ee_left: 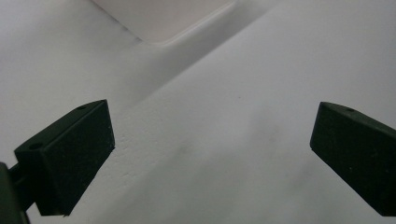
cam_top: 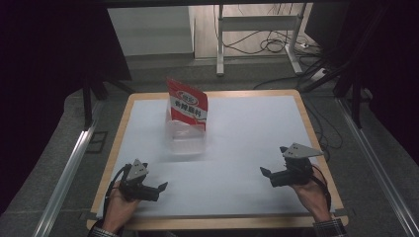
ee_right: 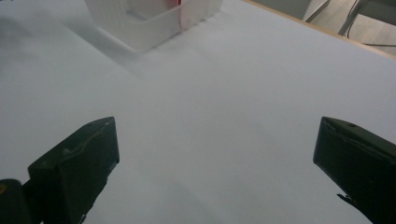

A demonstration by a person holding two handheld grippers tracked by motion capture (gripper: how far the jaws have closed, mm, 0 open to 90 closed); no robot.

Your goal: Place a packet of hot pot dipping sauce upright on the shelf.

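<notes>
Counter (cam_top: pixel 247 148) with white top and wood rim. Clear tub (cam_top: pixel 187 139) sits left of centre toward the far side; red bag (cam_top: pixel 188 106) stands upright at the tub's far end, whether inside or just behind it can't be told. Tub corner also in left gripper view (ee_left: pixel 163 21); tub and a sliver of red in right gripper view (ee_right: pixel 144 23). Left gripper (cam_top: pixel 160 187) near left front edge, jaws released, holding nothing. Right gripper (cam_top: pixel 264 173) near right front, jaws released, holding nothing. Both well apart from the tub.
</notes>
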